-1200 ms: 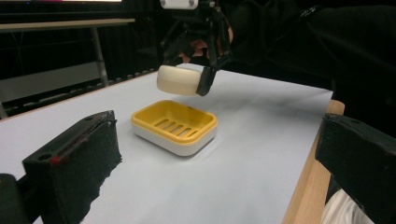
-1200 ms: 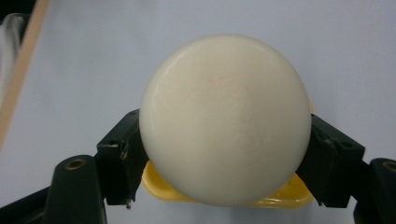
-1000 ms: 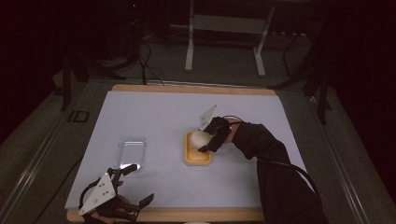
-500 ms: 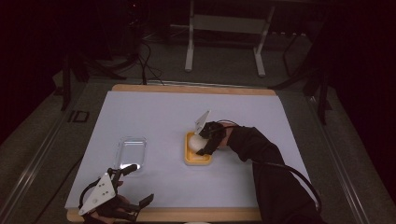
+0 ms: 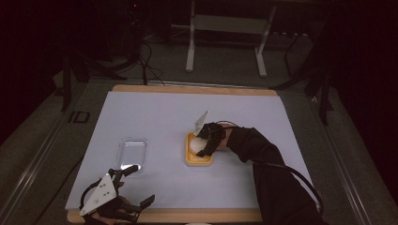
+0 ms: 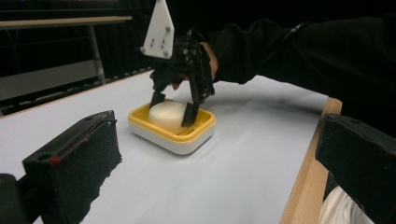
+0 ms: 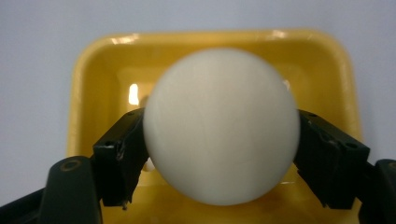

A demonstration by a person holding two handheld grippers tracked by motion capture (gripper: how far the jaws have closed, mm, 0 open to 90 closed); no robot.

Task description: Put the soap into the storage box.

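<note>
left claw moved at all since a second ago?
No. The left claw sits at the near wooden table edge, same spot relative to the clear plastic lid beyond it.

Right gripper fingers just opening; left gripper wide.

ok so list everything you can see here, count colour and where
soap bar: one, white, round, in the yellow dish, between the right gripper's jaws
soap dish: one, yellow with white base, mid table
clear lid: one, transparent, left of the dish
table: one, white top with wooden edge
metal stand: one, grey, on the floor behind the table
right gripper: one, black, jaws just been opening, either side of the soap
left gripper: one, black, open, near table's front left edge
</note>
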